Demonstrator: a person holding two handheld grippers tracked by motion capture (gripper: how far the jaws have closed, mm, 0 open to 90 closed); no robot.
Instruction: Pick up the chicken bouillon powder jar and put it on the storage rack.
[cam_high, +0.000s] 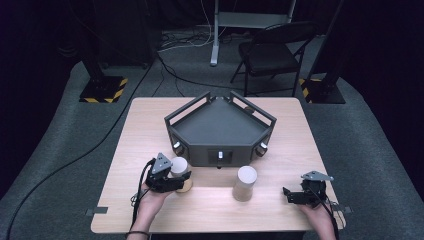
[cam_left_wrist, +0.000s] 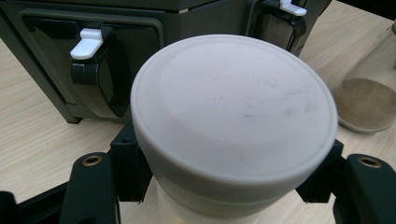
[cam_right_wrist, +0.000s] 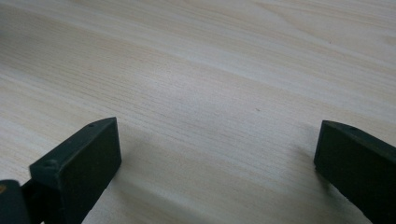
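Grasp step: left gripper (cam_high: 181, 176) clamped on white-capped jar (cam_left_wrist: 233, 116); right gripper (cam_high: 289, 194) wide open, empty; next, lift jar straight off counter (cam_high: 210, 210)

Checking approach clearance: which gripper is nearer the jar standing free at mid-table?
Left, narrowly. The left gripper, shut on the other jar, sits to the left of the free jar; the right gripper rests open on the table, a bit farther off to its right.

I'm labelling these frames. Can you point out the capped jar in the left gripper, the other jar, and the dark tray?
capped jar (cam_left_wrist: 233, 112): left gripper view, flat lid top.
other jar (cam_high: 245, 184): high view, side wall.
dark tray (cam_high: 220, 152): high view, front wall.
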